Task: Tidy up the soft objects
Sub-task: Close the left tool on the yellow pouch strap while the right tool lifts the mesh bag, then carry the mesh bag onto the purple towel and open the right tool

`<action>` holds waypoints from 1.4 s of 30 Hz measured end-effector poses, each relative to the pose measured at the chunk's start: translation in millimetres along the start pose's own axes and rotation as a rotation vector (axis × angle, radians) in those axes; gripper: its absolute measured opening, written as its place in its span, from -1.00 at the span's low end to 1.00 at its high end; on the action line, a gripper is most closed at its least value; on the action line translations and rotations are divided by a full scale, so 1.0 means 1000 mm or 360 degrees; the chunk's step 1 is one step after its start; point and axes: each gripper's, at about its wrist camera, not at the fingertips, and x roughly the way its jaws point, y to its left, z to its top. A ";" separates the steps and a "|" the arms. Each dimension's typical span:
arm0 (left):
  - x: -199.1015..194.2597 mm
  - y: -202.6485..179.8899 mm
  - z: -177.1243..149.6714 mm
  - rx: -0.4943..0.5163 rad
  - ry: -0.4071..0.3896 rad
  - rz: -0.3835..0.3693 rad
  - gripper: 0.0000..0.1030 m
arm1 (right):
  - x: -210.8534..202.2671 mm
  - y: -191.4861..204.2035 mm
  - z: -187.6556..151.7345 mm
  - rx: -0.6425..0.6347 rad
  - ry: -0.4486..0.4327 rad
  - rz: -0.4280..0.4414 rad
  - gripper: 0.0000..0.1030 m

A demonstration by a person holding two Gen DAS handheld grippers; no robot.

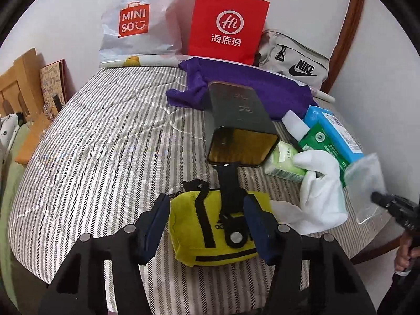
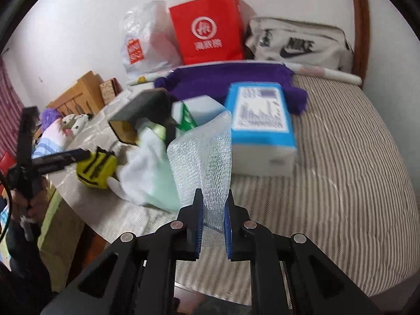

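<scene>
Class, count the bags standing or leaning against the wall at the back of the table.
3: white Miniso plastic bag on the left, red paper bag in the middle, grey Nike bag on the right. Others could be hidden behind them.

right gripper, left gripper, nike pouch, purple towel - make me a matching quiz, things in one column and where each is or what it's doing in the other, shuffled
Things:
1. right gripper
2. left gripper
3. Nike pouch
4. purple towel

States:
A. spread under the dark box
B. open around the yellow pouch
C. at the back beside the red paper bag
D. shut on the foam net sleeve

Pairs: 1-D, 2-B, 3-C, 4-A
</scene>
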 end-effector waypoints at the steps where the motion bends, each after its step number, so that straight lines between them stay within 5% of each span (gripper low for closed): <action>1: 0.000 -0.003 -0.001 0.0019 0.0005 -0.0015 0.07 | 0.002 -0.004 -0.002 0.0011 0.0013 -0.0008 -0.74; 11: 0.041 -0.029 0.001 0.0061 0.0136 -0.0049 0.07 | 0.027 -0.032 -0.019 0.0101 0.0127 -0.0092 -0.73; 14: 0.043 -0.029 0.004 0.0048 0.0142 -0.0052 -0.12 | 0.032 -0.033 -0.021 0.0104 0.0157 -0.0082 -0.72; 16: 0.045 -0.028 0.007 0.0035 0.0156 -0.0069 -0.29 | 0.034 -0.033 -0.020 0.0111 0.0154 -0.0070 -0.65; 20: 0.052 -0.031 0.011 0.0055 0.0164 -0.0018 -0.38 | 0.038 -0.034 -0.016 0.0140 0.0141 0.0015 -0.17; 23: 0.056 -0.035 0.011 0.0093 0.0158 0.0045 -0.51 | 0.043 -0.028 -0.013 0.0119 0.0115 -0.0012 -0.11; 25: 0.056 -0.034 0.011 0.0090 0.0157 0.0033 -0.58 | 0.046 -0.020 -0.014 0.0032 0.0088 -0.0080 -0.18; 27: 0.055 -0.032 0.011 0.0068 0.0157 0.0014 -0.59 | 0.048 -0.014 -0.014 -0.0052 0.0073 -0.0155 -0.64; 29: 0.054 -0.031 0.011 0.0056 0.0152 0.0004 -0.61 | 0.048 -0.014 -0.014 -0.0067 0.0076 -0.0142 -0.87; 42: 0.029 -0.018 0.010 -0.0072 0.0092 -0.0062 -0.63 | 0.002 -0.016 -0.004 -0.0037 -0.0019 -0.0012 -0.94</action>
